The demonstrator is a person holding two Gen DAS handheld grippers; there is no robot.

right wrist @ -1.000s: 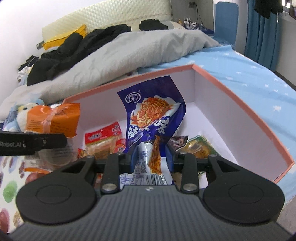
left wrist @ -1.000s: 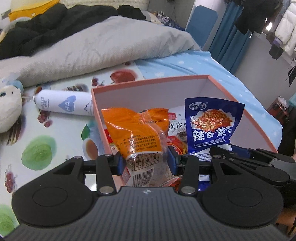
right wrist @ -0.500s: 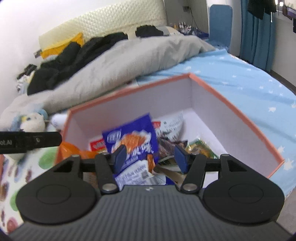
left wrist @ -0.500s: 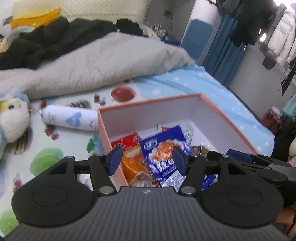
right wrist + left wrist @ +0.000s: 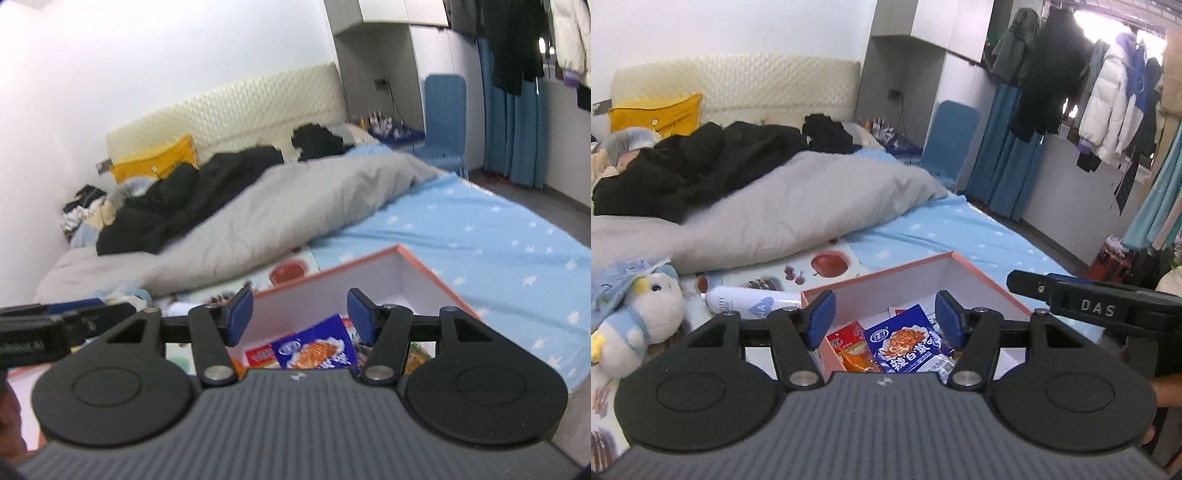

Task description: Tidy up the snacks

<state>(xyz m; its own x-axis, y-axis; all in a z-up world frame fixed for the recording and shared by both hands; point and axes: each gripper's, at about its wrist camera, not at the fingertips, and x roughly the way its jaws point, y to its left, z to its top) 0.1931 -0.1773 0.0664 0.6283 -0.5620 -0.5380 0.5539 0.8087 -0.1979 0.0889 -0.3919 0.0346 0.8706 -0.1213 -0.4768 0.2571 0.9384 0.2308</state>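
A: Where are the snacks?

B: In the pink box on the bed. The blue packet lies on top of the pile, with a red packet and an orange one just beside it toward the box's left wall.

A: And the 2 tongs?

B: Both spread, nothing between the pads. The left gripper hangs above the box's near left side; the right gripper hangs above it too, with the same blue packet below and between its fingers.

A: Which way does the next pick lie?

B: I see no loose snack outside the box, only a white spray can and a plush toy on the sheet, left of the box. So anything left to sort is down and forward from both tongs. The blue packet's long axis runs roughly away from the cameras, tilted slightly.

A: Which hand is nearer?

B: I'd judge the left for the red and orange packets, the right for the far right corner.
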